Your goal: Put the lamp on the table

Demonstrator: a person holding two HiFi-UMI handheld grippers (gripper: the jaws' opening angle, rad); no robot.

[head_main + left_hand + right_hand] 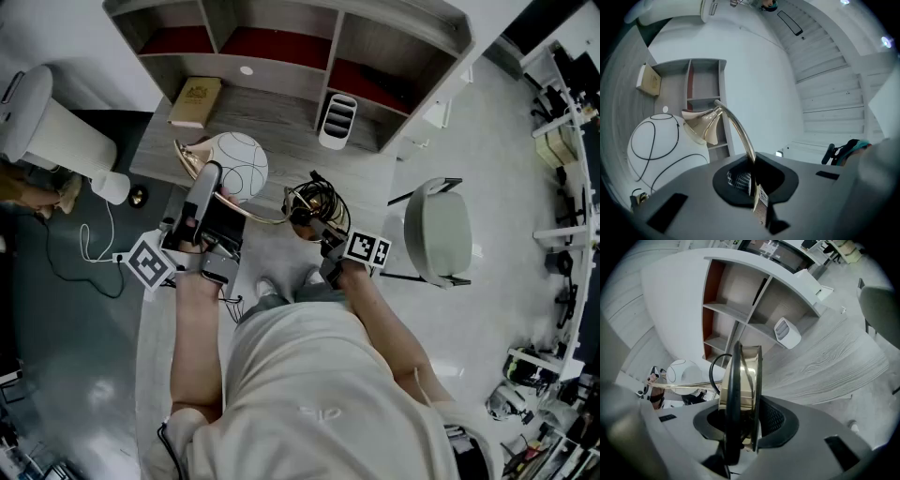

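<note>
The lamp has a white globe shade (239, 166) with black lines, a brass cone fitting (191, 155), a thin curved brass stem (260, 215) and a round brass base (302, 208) with a black cord coiled around it. It is carried lying sideways over the front part of the grey wooden table (281, 141). My left gripper (217, 195) is shut on the stem (738, 131), just behind the globe (656, 150). My right gripper (314, 228) is shut on the base disc (745, 376), which stands on edge between its jaws with the cord against it.
A shelf unit (281, 37) stands at the back of the table. In front of it lie a tan book (195, 100) and a white slotted holder (337, 120). A grey chair (438, 230) is to the right, a white bin (47, 117) and a floor cable (94, 248) to the left.
</note>
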